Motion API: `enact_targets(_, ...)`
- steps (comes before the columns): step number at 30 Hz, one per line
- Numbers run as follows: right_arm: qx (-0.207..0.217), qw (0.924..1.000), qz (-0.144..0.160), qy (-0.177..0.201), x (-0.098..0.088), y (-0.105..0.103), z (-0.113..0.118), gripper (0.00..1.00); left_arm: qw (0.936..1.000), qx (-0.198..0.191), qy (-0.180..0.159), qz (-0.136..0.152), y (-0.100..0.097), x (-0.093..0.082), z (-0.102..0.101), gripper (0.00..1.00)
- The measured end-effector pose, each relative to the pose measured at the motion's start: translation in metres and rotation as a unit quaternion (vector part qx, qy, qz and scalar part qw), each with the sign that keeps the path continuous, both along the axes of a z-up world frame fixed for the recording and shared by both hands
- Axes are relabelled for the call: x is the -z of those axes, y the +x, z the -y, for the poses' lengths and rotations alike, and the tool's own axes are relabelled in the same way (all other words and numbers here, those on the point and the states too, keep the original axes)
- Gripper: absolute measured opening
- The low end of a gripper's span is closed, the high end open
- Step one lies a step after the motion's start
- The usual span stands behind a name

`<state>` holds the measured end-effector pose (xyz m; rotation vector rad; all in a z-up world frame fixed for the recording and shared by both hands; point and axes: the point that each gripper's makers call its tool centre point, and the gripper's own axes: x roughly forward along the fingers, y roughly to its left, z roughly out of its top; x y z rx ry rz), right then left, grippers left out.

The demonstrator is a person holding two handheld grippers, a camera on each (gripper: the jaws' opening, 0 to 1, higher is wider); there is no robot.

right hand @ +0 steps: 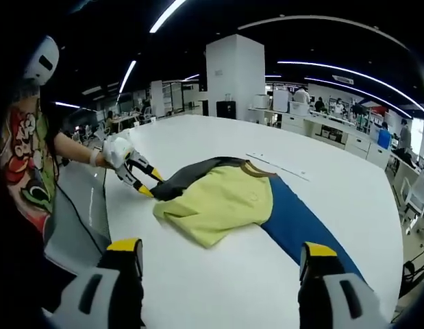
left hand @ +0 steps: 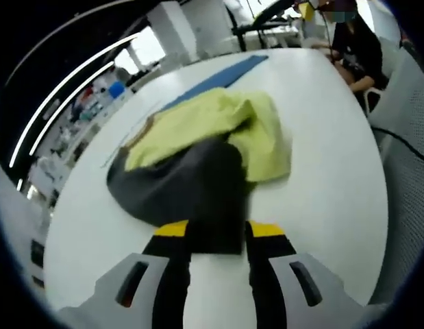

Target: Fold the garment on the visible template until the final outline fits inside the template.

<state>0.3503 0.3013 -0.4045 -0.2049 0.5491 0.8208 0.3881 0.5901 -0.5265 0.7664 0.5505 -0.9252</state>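
Pinching soft crumpled garment point(left hand: 198, 157), left gripper point(left hand: 216, 233).

Garment point(right hand: 218, 195) partly on template point(right hand: 301, 223), on table point(right hand: 198, 274)

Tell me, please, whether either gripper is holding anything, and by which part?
The left gripper is shut on the garment, pinching its dark grey edge. The right gripper is open and holds nothing.
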Motion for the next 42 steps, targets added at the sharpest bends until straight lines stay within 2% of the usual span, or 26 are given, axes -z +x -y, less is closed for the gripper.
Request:
enact_targets(6,0.003,1.0000,-0.006,-0.001,0.003,-0.002,0.000,0.95,1.0000,-0.004,0.002,-0.002,0.002,0.001,-0.002,0.20)
enact_targets(10,0.005,1.0000,-0.007,-0.001,0.004,-0.002,0.001,0.94,1.0000,-0.008,0.001,-0.002,0.004,0.000,-0.005,0.03)
enact_targets(14,0.008,0.9999,-0.010,-0.002,0.005,-0.002,0.002,0.93,0.9998,-0.017,-0.006,-0.007,0.005,-0.002,-0.005,0.00)
enact_targets(19,0.008,0.9999,-0.012,-0.002,0.007,-0.003,0.001,0.92,0.9982,-0.016,-0.035,-0.045,-0.004,-0.010,0.000,0.00)
enact_targets(20,0.009,0.9999,-0.013,-0.004,0.008,-0.003,0.001,0.92,0.9970,-0.028,-0.046,-0.057,-0.005,-0.012,0.001,0.00)
enact_targets(22,0.008,0.9999,-0.012,-0.005,0.009,-0.003,0.000,0.91,0.9920,-0.043,-0.091,-0.076,-0.003,-0.023,0.007,0.00)
enact_targets(23,0.008,0.9999,-0.013,-0.003,0.009,-0.004,0.000,0.91,0.9864,-0.063,-0.115,-0.100,-0.002,-0.029,0.007,0.00)
enact_targets(26,0.007,0.9999,-0.014,-0.003,0.010,-0.005,-0.001,0.91,0.9707,-0.092,-0.174,-0.138,0.004,-0.045,0.011,0.00)
enact_targets(27,0.006,0.9999,-0.015,-0.004,0.010,-0.005,-0.002,0.91,0.9609,-0.110,-0.202,-0.155,0.008,-0.054,0.011,0.00)
enact_targets(29,0.006,0.9999,-0.015,-0.004,0.011,-0.005,-0.002,0.91,0.9477,-0.126,-0.239,-0.170,0.017,-0.066,0.010,0.00)
enact_targets(30,0.006,0.9999,-0.015,-0.003,0.011,-0.005,-0.002,0.91,0.9358,-0.144,-0.266,-0.182,0.023,-0.075,0.009,0.00)
enact_targets(33,0.006,0.9999,-0.015,-0.003,0.011,-0.005,-0.002,0.91,0.9147,-0.172,-0.306,-0.200,0.038,-0.091,0.005,0.00)
enact_targets(35,0.007,0.9999,-0.015,-0.002,0.011,-0.005,-0.002,0.91,0.9129,-0.175,-0.310,-0.200,0.046,-0.095,0.001,0.00)
enact_targets(37,0.007,0.9999,-0.015,-0.003,0.011,-0.005,-0.002,0.91,0.9075,-0.189,-0.317,-0.200,0.056,-0.097,-0.002,0.00)
enact_targets(38,0.008,0.9998,-0.016,-0.004,0.012,-0.005,-0.002,0.91,0.9027,-0.194,-0.327,-0.202,0.061,-0.099,-0.003,0.00)
enact_targets(40,0.008,0.9998,-0.017,-0.002,0.012,-0.005,-0.001,0.91,0.8892,-0.213,-0.344,-0.215,0.071,-0.099,-0.005,0.00)
enact_targets(42,0.010,0.9998,-0.019,-0.005,0.013,-0.006,0.000,0.91,0.8890,-0.222,-0.338,-0.214,0.082,-0.094,-0.009,0.00)
